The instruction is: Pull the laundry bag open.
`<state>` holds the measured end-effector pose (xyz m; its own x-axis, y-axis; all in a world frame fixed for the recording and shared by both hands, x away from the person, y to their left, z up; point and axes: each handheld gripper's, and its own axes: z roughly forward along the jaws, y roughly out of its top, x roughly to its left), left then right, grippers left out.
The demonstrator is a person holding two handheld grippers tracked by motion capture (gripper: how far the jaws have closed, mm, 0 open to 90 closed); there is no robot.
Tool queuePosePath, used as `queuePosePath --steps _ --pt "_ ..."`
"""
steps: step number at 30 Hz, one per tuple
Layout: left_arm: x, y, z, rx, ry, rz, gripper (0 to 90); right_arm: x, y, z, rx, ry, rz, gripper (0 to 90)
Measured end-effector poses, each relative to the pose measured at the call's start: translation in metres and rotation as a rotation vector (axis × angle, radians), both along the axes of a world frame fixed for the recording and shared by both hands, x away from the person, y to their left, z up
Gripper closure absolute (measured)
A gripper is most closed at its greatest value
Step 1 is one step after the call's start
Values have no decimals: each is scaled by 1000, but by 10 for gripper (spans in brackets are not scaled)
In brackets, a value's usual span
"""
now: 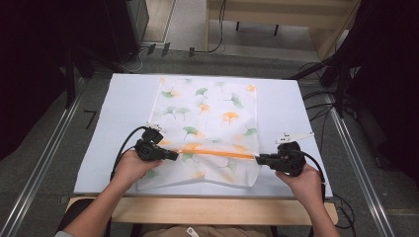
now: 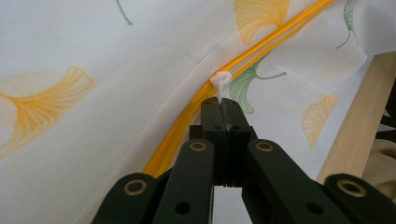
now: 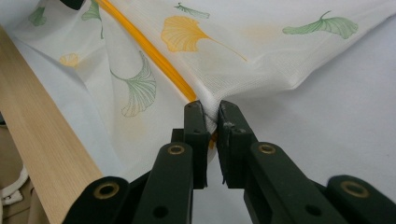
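Zip bag (image 1: 207, 123): near edge partly covered by left hand (image 1: 129, 167) and left gripper (image 1: 170, 156). Left gripper view: white slider tab (image 2: 220, 80), lower part pinched out of sight betw. the jaws. Right gripper (image 3: 211, 114) view: bag corner and orange zip end (image 3: 187, 91) vanish betw. the jaws; can't tell how much fabric is caught. Forearms cut off by bottom edge in high view.

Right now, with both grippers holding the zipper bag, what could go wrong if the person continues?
1. The left gripper pinches only the small white slider tab; it may slip out if pulled hard.
2. The right gripper clamps the bag at the end of the orange zipper; the thin fabric already puckers there and might tear or slip.
3. The bag's near edge lies close to the table edge and could slide off.
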<state>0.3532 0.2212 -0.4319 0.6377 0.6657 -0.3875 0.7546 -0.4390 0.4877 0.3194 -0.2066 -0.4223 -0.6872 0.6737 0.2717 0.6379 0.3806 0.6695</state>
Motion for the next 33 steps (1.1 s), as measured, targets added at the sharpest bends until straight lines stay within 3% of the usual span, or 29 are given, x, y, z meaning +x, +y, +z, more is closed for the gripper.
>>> queuePosePath --steps 13,33 --pt "-7 29 3 3 -3 48 900 0 1 0 -3 4 -1 851" --pt "-8 34 4 2 -3 50 900 0 1 -1 -5 6 -1 851"
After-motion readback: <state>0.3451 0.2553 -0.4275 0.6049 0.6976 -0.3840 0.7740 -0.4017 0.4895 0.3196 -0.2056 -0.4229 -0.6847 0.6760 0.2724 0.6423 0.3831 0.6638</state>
